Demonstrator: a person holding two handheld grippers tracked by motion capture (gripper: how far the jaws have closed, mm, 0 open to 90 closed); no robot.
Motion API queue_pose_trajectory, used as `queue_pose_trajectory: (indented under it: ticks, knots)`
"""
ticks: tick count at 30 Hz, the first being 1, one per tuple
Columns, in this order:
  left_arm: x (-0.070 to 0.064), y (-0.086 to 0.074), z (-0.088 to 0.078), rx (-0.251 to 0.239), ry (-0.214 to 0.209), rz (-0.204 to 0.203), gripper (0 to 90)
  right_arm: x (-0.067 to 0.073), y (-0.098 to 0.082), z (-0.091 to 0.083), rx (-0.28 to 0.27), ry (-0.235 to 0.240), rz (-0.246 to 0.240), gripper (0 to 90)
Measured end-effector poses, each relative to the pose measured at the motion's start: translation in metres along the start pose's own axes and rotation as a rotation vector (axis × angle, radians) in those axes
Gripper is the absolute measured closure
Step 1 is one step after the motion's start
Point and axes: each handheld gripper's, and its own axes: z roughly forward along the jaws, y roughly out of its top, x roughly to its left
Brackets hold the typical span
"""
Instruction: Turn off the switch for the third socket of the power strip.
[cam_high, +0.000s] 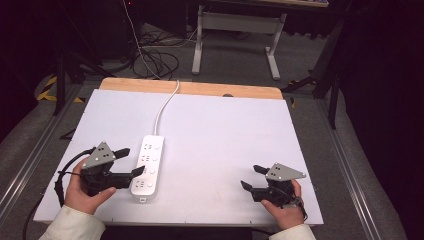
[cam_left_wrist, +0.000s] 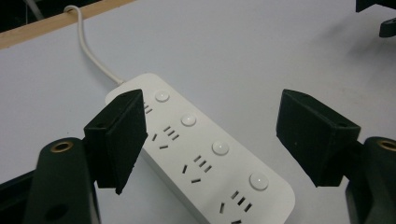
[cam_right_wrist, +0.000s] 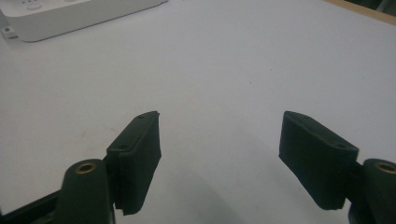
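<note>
White surface carries one power strip, four sockets and four buttons, lying left of centre. Two grippers: left gripper wide-jawed beside the strip; right gripper wide-jawed, empty, well apart.

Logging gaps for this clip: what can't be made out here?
- Power strip: near end cut off by the left gripper view's bottom edge.
- Its cable: plug end lost in the dark floor, high view.
- Switch states: buttons too small, high view.
- Strip in the right gripper view: cropped by the top edge.
</note>
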Motion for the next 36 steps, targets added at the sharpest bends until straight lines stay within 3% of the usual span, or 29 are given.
queue_pose_trajectory:
  ticks: [8, 19, 23, 29, 36]
  knots:
    - [-0.004, 0.008, 0.009, 0.005, -0.018, 0.002, 25.8, 0.000, 0.000, 0.000, 0.003, 0.002, 0.001, 29.6]
    - [-0.008, 0.017, 0.024, 0.022, -0.043, 0.033, 25.8, 0.000, 0.000, 0.001, 0.005, 0.005, -0.001, 29.6]
    - [-0.011, 0.021, 0.030, 0.029, -0.076, 0.027, 25.7, 0.000, 0.000, 0.001, 0.005, 0.006, -0.001, 29.6]
    - [-0.015, 0.024, 0.037, 0.031, -0.087, 0.035, 25.8, 0.000, 0.000, 0.001, 0.007, 0.011, -0.003, 29.9]
    - [-0.015, 0.025, 0.037, 0.024, -0.098, 0.044, 36.5, 0.000, 0.000, 0.001, 0.008, 0.015, -0.001, 30.4]
